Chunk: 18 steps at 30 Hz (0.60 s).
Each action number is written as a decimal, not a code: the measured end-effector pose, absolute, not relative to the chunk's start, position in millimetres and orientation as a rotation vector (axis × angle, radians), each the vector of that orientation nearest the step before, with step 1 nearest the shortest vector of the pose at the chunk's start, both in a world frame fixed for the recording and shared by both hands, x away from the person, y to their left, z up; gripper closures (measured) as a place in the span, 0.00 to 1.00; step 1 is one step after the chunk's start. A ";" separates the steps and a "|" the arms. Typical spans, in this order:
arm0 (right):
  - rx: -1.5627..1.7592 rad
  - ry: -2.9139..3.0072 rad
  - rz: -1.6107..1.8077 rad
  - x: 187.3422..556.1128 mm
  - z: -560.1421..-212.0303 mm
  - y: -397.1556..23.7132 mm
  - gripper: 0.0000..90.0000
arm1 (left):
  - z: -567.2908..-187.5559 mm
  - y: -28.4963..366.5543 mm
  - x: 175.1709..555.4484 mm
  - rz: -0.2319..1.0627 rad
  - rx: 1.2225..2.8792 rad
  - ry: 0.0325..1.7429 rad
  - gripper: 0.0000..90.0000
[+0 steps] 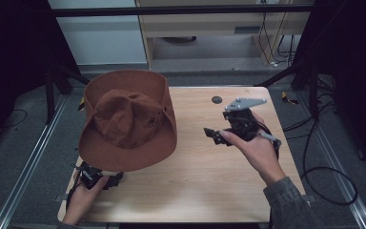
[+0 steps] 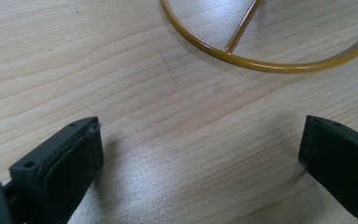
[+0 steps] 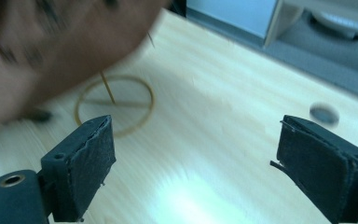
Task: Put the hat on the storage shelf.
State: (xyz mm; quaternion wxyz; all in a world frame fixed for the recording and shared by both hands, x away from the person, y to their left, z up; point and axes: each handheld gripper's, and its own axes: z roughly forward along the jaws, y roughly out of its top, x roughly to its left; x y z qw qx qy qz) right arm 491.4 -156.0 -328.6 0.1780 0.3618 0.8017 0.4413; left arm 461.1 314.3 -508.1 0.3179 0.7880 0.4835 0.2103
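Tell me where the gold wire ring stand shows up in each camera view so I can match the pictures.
High view: the gold ring base is covered by the brown hat.
Left gripper view: gold ring base at the top, right of centre, lying on the table.
Right gripper view: it sits left of centre, under the blurred hat.
Shared landmark: the light wooden table.

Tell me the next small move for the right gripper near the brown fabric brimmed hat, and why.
Probably ease the right gripper left toward the brown fabric brimmed hat. Its jaws stand wide with nothing between them and point at the hat, which sits raised on a gold wire ring stand on the pale wooden table.
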 end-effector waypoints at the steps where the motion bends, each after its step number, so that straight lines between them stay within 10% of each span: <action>1: 1.031 2.271 1.236 489.9 -340.9 -160.6 0.12 | -508.1 314.3 461.1 0.553 2.073 1.272 0.00; 18: 1.264 2.348 0.975 481.6 -496.0 -182.7 0.13 | -508.5 313.5 460.8 0.557 2.060 1.281 0.00</action>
